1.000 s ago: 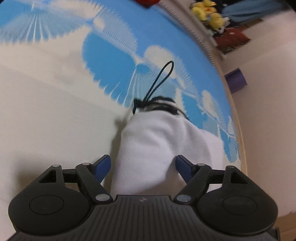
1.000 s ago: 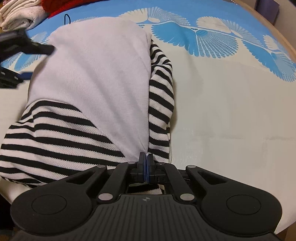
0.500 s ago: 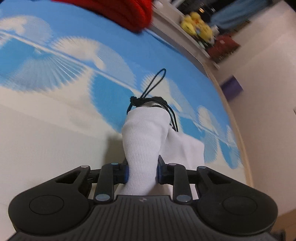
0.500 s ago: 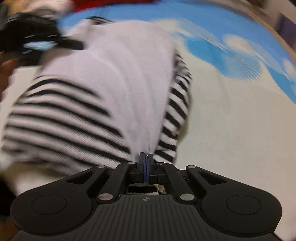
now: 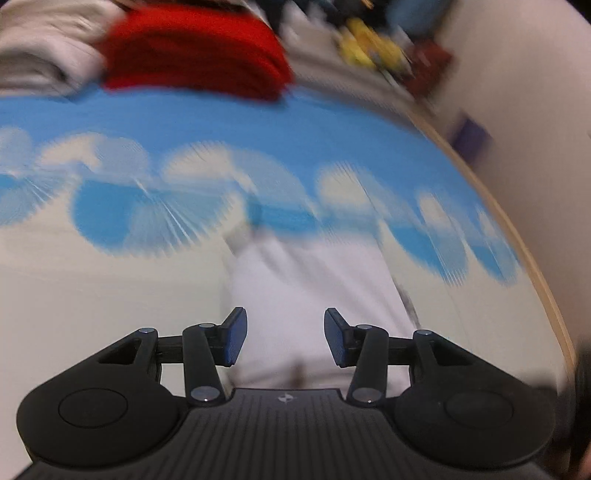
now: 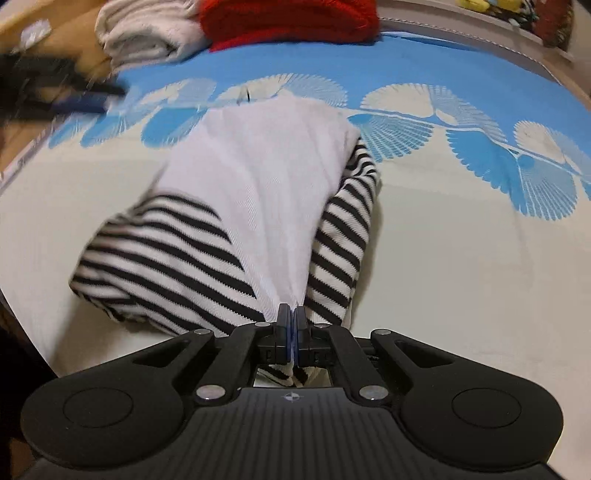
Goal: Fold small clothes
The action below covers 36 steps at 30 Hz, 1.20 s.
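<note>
The small garment (image 6: 266,192), white with black-and-white striped sleeves, lay on the blue-and-cream patterned cloth (image 6: 461,258) covering the counter, its long axis running away from the right tool (image 6: 291,334) toward the far blue band. The near end of its white body tapered straight into the right tool, whose fingers were pressed together on that fabric, a striped sleeve bulging to either side. The left tool (image 5: 283,341) had its blue pads spread apart, holding nothing; the white cloth (image 5: 314,295) lay just ahead of and below them, heavily blurred. Beyond the garment, a red folded item (image 6: 288,18) and a white folded item (image 6: 144,33) sat at the far edge.
</note>
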Motion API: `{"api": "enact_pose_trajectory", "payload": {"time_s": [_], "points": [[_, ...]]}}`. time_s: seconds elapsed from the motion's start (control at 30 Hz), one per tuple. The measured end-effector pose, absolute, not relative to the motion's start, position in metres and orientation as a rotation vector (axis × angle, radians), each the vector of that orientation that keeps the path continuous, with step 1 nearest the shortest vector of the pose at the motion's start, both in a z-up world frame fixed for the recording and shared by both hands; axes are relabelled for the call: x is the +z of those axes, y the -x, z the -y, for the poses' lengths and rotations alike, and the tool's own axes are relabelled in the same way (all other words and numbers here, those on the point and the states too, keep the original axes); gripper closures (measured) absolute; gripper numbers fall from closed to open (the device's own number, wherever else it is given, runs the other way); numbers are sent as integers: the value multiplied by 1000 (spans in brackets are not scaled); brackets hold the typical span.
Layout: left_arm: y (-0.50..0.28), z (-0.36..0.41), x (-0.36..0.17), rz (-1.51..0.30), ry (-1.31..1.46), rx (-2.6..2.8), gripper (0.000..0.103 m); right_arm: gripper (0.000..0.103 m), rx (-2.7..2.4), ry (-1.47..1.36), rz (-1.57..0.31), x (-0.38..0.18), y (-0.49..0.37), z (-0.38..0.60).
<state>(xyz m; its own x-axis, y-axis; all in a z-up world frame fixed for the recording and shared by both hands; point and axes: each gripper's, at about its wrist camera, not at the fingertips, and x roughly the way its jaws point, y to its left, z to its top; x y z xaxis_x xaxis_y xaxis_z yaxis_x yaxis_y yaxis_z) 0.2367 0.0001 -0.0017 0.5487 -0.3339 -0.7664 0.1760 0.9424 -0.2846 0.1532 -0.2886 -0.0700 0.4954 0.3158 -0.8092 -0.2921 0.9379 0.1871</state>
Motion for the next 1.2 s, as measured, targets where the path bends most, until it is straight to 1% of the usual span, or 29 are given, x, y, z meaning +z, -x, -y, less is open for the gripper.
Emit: {"api": "enact_pose_trajectory", "payload": {"time_s": [0.03, 0.07, 0.1, 0.13, 0.2, 0.27, 0.3, 0.33, 0.4, 0.47, 0.5, 0.53, 0.57, 0.6, 0.63, 0.73, 0.93, 1.0, 1.03, 1.07, 1.1, 1.17, 1.2], "points": [[-229, 7, -19, -983, 161, -346, 53, 103, 365, -36, -979, -67, -152, 291], [-224, 15, -43, -1045, 104, -363, 55, 103, 353, -41, -980, -67, -152, 294], [-220, 26, -76, -1170, -9, -349, 50, 103, 333, -39, -990, -69, -152, 297], [-216, 37, -93, -1236, -116, -340, 49, 103, 308, -30, -1009, -73, -154, 298], [-214, 45, -81, -1185, -164, -362, 49, 103, 262, 9, -1062, -81, -155, 296], [-213, 30, -76, -1187, -83, -343, 49, 103, 207, 68, -1097, -89, -157, 297], [-212, 21, -73, -1190, -39, -328, 49, 103, 202, 38, -1095, -89, -159, 301], [-212, 13, -66, -1168, -5, -312, 50, 103, 191, -9, -1060, -82, -161, 306], [-211, -1, -53, -1099, 48, -295, 50, 102, 153, -106, -919, -57, -165, 322], [-212, -12, -48, -1075, 119, -288, 50, 101, 131, -220, -800, -39, -168, 336], [-214, -15, -48, -1073, 141, -286, 50, 94, 131, -272, -774, -35, -171, 342], [-217, -16, -48, -1074, 154, -289, 50, 80, 138, -331, -768, -35, -177, 346], [-218, -15, -49, -1082, 155, -299, 50, 73, 144, -381, -774, -37, -184, 348], [-220, -11, -52, -1098, 143, -315, 50, 62, 141, -430, -779, -40, -192, 348], [-223, -5, -56, -1119, 115, -327, 50, 59, 143, -463, -781, -42, -199, 346], [-215, 14, -72, -1184, -29, -338, 49, 58, 181, -545, -802, -54, -224, 332], [-215, 18, -76, -1197, -14, -340, 49, 51, 150, -648, -904, -89, -275, 299], [-214, 18, -76, -1197, -22, -345, 49, 51, 132, -687, -931, -99, -283, 296], [-214, 18, -76, -1197, -27, -348, 49, 63, 133, -702, -941, -104, -287, 293], [-214, 18, -75, -1196, -28, -350, 49, 86, 154, -704, -939, -105, -290, 291], [-214, 18, -75, -1193, -27, -353, 49, 101, 156, -671, -906, -97, -289, 287], [-217, 19, -72, -1174, -9, -365, 49, 102, 158, -635, -757, -69, -279, 291], [-217, 21, -69, -1164, 8, -381, 49, 102, 163, -631, -717, -59, -277, 295]]}}
